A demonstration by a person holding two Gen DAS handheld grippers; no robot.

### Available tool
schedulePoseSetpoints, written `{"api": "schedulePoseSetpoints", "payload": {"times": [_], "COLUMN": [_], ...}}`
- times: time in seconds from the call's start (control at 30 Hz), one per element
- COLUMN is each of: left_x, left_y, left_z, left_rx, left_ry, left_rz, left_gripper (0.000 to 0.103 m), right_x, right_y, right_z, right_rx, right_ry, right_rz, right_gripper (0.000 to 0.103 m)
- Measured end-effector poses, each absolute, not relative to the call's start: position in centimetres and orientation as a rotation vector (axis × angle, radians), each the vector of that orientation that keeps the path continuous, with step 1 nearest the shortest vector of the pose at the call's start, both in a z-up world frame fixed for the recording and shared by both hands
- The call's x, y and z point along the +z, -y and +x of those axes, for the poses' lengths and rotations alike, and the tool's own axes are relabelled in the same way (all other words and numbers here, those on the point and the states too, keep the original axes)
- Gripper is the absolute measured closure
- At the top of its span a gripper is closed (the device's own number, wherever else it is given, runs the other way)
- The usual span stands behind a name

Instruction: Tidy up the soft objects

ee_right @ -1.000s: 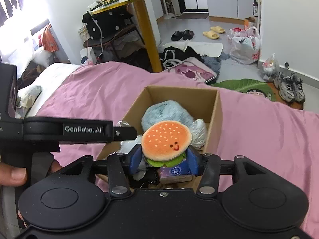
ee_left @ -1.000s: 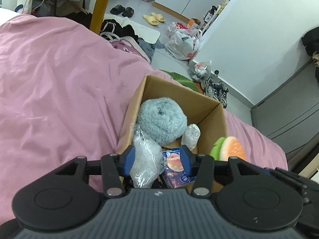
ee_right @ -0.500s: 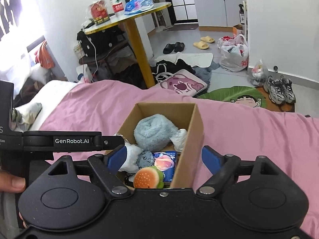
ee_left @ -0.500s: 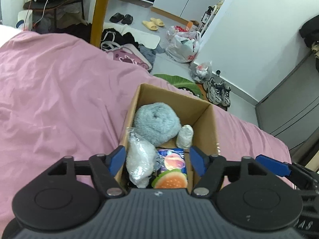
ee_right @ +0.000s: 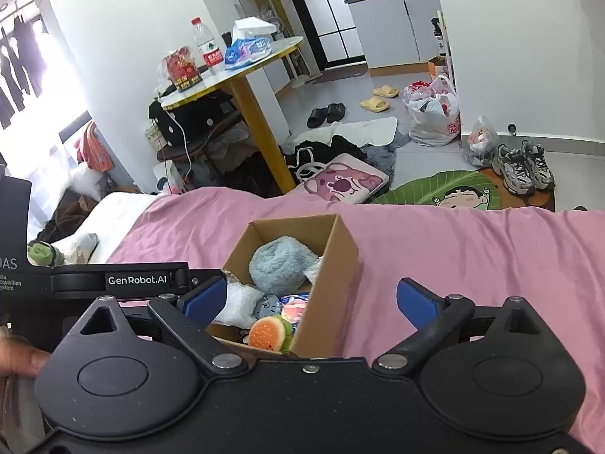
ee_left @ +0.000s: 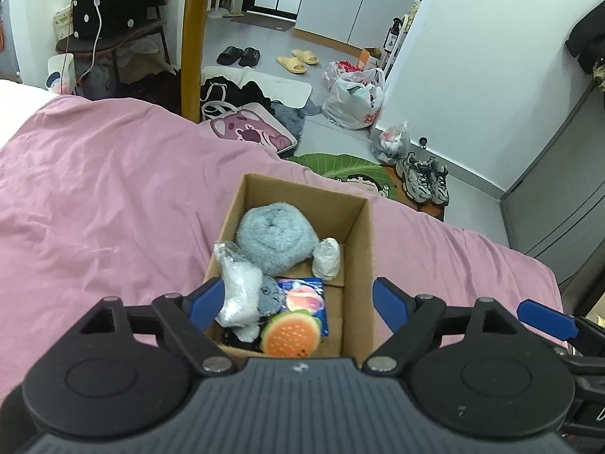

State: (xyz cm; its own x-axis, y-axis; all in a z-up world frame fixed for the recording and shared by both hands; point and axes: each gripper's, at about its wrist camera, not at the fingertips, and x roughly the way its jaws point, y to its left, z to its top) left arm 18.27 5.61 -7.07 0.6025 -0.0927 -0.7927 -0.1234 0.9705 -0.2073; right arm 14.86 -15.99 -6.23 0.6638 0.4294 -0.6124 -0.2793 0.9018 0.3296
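A cardboard box [ee_left: 361,249] [ee_right: 340,261] stands on the pink bed cover. In it lie a fluffy grey-blue plush [ee_left: 276,236] [ee_right: 281,266], a plush burger [ee_left: 289,333] [ee_right: 268,335], a white plastic-wrapped item [ee_left: 238,287] [ee_right: 238,299], a small grey plush [ee_left: 270,297], a printed packet [ee_left: 306,297] and a small white bundle [ee_left: 327,259]. My left gripper [ee_left: 298,302] is open and empty, above the box's near end. My right gripper [ee_right: 310,299] is open and empty, just behind the box.
The pink bed cover [ee_left: 94,208] [ee_right: 472,249] spreads around the box. Beyond the bed edge are a yellow table [ee_right: 242,75], a pink bear cushion [ee_right: 340,181], bags, slippers and shoes [ee_right: 523,166] on the floor. A hand [ee_right: 15,355] holds the left gripper.
My right gripper opened and let the plush burger drop into the box, then drew back. My left gripper opened wide and pulled back and up from the box.
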Motion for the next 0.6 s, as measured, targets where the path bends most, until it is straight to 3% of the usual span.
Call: {"api": "schedulePoseSetpoints", "payload": {"times": [0.1,0.37,0.6], "left_x": [-6.4,-4.4,-3.1], "left_y": [-4.2,-1.4,0.3], "left_z": [17.6,15.7,14.0], "left_rx": [0.051,0.065,0.066], "left_ry": [-0.928,-0.903,-0.89], "left_rz": [-0.225,-0.196,-0.209], "left_gripper": [0.017,0.0,0.0], "right_x": [-5.9,-5.3,-4.9], "right_y": [17.5,19.7,21.3], "right_z": [14.3,12.3,10.4], "right_rx": [0.405,0.411,0.35], "right_ry": [-0.73,-0.717,-0.72], "right_rz": [0.237,0.254,0.264], "right_gripper": [0.0,0.0,0.0]}}
